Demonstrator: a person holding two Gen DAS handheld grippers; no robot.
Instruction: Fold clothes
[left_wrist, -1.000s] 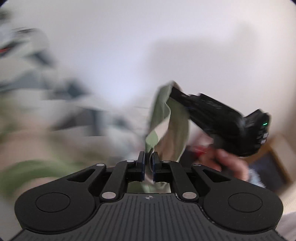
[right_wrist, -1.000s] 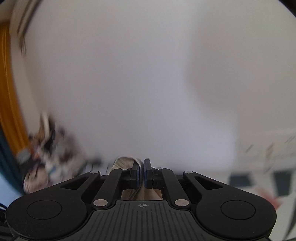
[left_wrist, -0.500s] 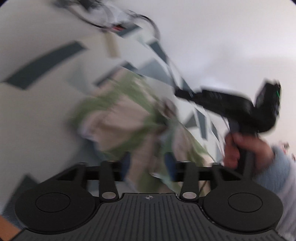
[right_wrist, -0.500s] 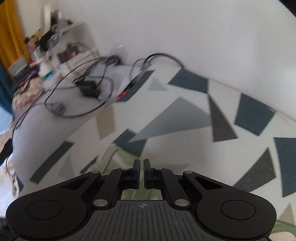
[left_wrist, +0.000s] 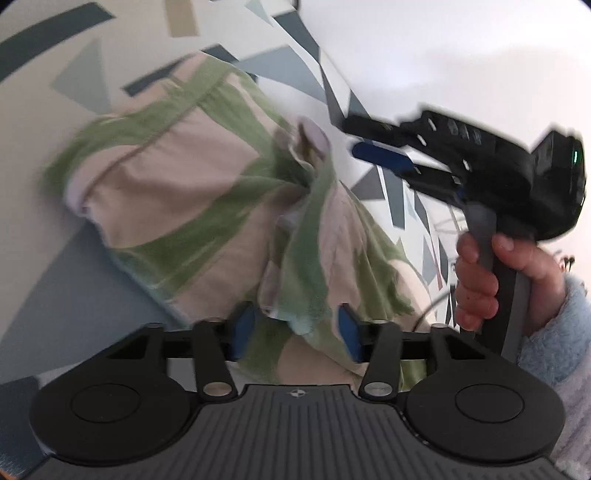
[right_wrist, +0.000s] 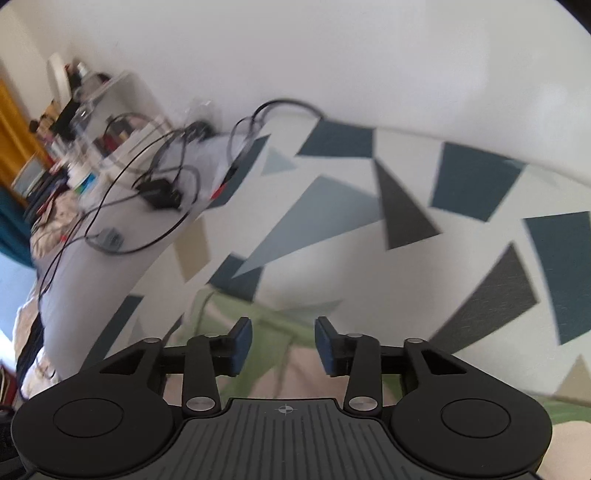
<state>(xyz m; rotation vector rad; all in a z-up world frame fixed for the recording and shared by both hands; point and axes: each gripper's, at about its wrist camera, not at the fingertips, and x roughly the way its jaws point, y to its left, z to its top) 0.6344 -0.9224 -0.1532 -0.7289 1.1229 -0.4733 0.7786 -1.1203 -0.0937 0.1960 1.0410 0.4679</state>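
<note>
On the patterned bedspread (right_wrist: 369, 229) lies one garment (left_wrist: 192, 192); two tongs, left (left_wrist: 295, 326) and right (right_wrist: 283, 343), released.

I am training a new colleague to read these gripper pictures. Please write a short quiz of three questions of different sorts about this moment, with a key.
1. True or false: the left gripper fingers clamp the garment.
2. The garment is: A) blue with dots, B) green and beige, C) plain black?
3. On what does the garment lie?

Key
1. False: the fingers stand apart, cloth loose between them; they have just been closing a little.
2. B.
3. On a white cover with dark triangles. The right gripper has just opened above the garment.
</note>
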